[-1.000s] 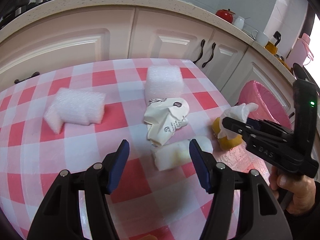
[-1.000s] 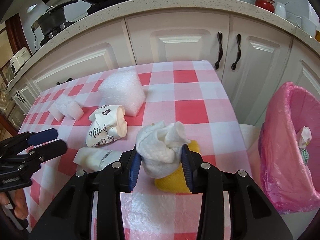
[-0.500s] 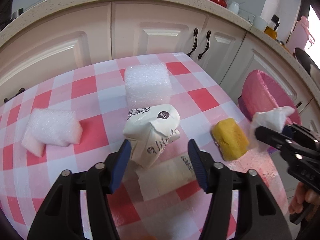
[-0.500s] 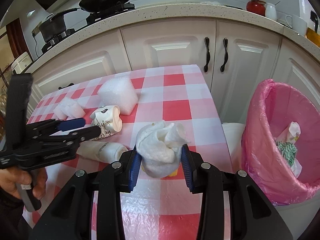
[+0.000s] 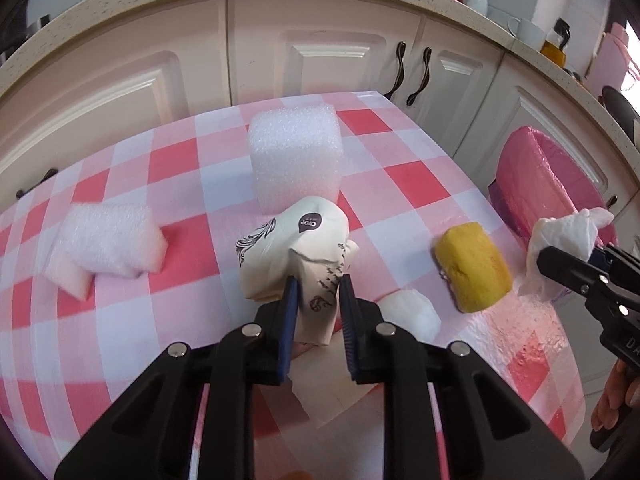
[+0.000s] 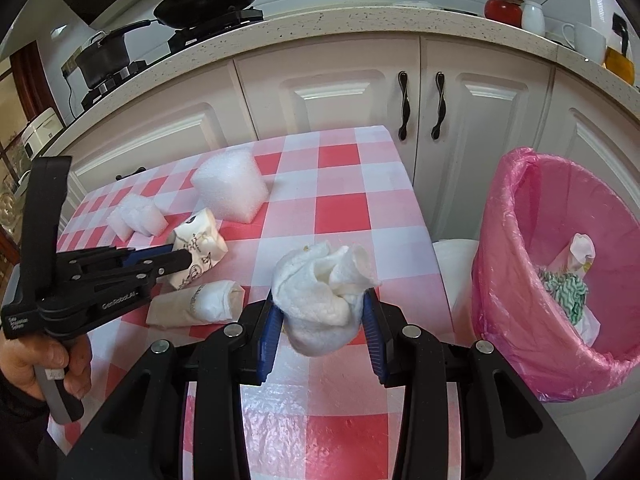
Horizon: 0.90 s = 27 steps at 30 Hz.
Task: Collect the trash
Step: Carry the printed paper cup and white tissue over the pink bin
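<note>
Both carry trash: right gripper (image 6: pixel 320 330) grasping a tissue (image 6: pixel 324 292), left gripper (image 5: pixel 318 304) clenched on a cup (image 5: pixel 298 248); next, reach right to the bin (image 6: pixel 560 272)

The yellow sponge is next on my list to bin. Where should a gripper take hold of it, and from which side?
Grip the yellow sponge across its narrow width at mid-length, coming down from above. It lies flat and alone on the checked tablecloth, with both long sides exposed, so the fingers should fit down either side.

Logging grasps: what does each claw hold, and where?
Left claw: crumpled paper cup, by its lower end. Right claw: white tissue wad, across its middle.
</note>
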Motion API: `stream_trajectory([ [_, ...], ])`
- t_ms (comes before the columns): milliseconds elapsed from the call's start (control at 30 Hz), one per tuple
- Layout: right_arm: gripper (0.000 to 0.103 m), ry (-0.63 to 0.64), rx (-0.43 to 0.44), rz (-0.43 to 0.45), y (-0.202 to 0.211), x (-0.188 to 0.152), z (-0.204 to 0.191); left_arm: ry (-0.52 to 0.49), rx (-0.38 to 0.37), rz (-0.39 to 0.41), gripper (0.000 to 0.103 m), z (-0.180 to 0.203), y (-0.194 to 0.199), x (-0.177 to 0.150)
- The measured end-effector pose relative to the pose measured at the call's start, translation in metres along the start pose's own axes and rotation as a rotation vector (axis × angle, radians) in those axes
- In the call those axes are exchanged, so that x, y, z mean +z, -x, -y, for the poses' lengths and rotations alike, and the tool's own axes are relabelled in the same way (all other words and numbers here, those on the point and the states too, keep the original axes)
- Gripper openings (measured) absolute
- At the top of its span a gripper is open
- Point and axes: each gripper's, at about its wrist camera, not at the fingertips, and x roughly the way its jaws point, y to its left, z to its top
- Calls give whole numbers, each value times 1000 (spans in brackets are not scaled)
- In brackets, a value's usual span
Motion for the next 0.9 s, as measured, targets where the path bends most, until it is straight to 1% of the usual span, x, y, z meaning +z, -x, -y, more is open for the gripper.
stream_trajectory([
  [100,36,-5,-3,2,4,-2,4,22,-12,5,20,7,8,-6],
  [400,36,-21,-20,17,21,-13,18,-1,-60,17,19,43,26,-20],
  [600,36,-34,-36,33,38,-18,31,-19,-82,34,19,57,36,-18],
  [900,36,-54,-57,64,59,-19,50,-57,-105,76,19,80,53,-4],
])
